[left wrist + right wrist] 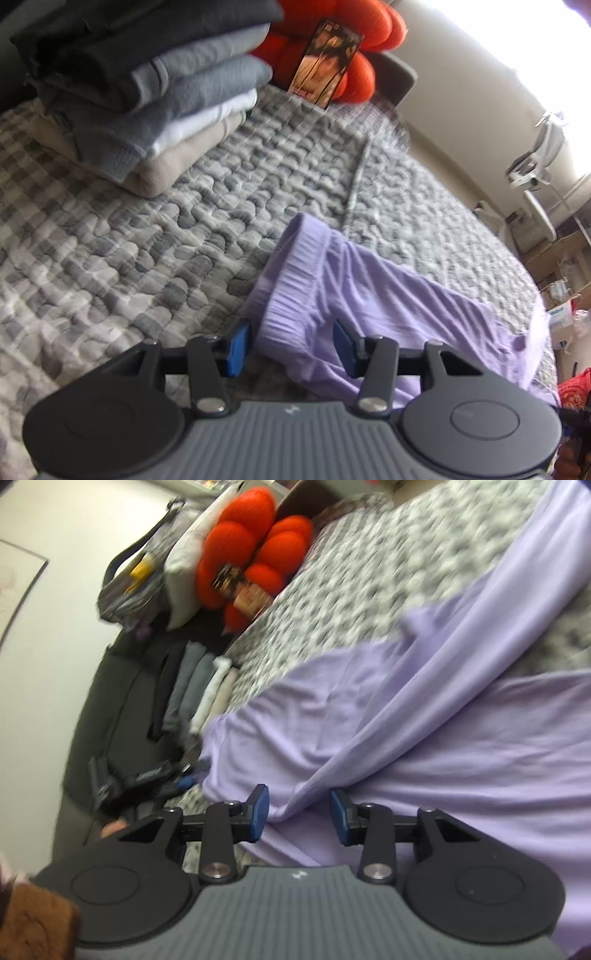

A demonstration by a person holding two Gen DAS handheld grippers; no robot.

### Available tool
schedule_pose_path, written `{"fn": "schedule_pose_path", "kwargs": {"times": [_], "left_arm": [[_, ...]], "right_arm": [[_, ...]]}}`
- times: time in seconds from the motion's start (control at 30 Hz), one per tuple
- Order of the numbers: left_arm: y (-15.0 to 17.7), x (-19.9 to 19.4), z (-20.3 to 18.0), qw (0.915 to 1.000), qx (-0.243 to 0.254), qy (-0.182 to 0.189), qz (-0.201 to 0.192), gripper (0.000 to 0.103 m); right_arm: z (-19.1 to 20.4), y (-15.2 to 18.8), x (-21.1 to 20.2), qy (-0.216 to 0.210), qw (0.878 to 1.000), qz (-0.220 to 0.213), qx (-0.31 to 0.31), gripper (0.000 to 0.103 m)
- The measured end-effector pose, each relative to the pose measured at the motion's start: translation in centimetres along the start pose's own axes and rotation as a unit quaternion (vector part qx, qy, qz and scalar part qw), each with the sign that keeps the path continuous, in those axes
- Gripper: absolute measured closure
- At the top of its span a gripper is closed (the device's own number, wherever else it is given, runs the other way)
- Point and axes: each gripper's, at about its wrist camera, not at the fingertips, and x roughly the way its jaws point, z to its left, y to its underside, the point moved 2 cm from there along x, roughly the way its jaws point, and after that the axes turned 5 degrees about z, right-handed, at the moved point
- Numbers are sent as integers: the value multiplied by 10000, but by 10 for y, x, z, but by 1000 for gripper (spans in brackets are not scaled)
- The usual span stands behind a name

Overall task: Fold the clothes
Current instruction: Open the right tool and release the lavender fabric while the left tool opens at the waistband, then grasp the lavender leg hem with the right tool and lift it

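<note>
Both views motion-blurred; right wrist view strongly tilted. Lilac garment (354, 291) cut off by the frame at lower right in the left view, and by right and top edges in the right view (424, 720), so full shape not readable. Ribbed waistband visible only in the left view. Card or booklet (325, 62) propped against the orange cushion (354, 48), print unreadable.

Left hand-held gripper (291, 347): jaws apart, blue pads clear of the fabric, waistband end of the garment between and just ahead of the pads. No grip.

Right hand-held gripper (299, 814): jaws apart, a raised fold of the lilac fabric running into the gap; pads not pressing on it. No grip.

Garment spread on a bed with a grey-and-white puffy checked quilt (147, 240). Stack of folded clothes (144, 88) (black, grey, white, beige) toward the bed's far left corner, well apart from the garment. Pale wall behind, bright window glare upper right, cluttered shelving past the bed's right edge.
</note>
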Motion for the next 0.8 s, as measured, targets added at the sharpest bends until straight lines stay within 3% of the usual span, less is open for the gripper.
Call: {"fn": "schedule_pose_path", "kwargs": {"times": [0.13, 0.27, 0.43, 0.6, 0.8], "left_arm": [[5, -22, -13, 9997, 169, 165, -25, 49], [5, -43, -47, 9968, 623, 509, 33, 43], [13, -49, -114, 9834, 1280, 1189, 499, 40], [28, -26, -183, 9654, 1762, 1659, 973, 37], [45, 38, -238, 9576, 1967, 1663, 1289, 39]], "right_arm": [[11, 5, -30, 712, 9956, -551, 257, 62], [24, 10, -60, 1421, 9829, -1068, 474, 62], [34, 10, -89, 1740, 9700, -1536, 729, 62], [36, -8, -97, 1913, 9596, -1865, 885, 62], [13, -45, -80, 2123, 9504, -1959, 1153, 62]]}}
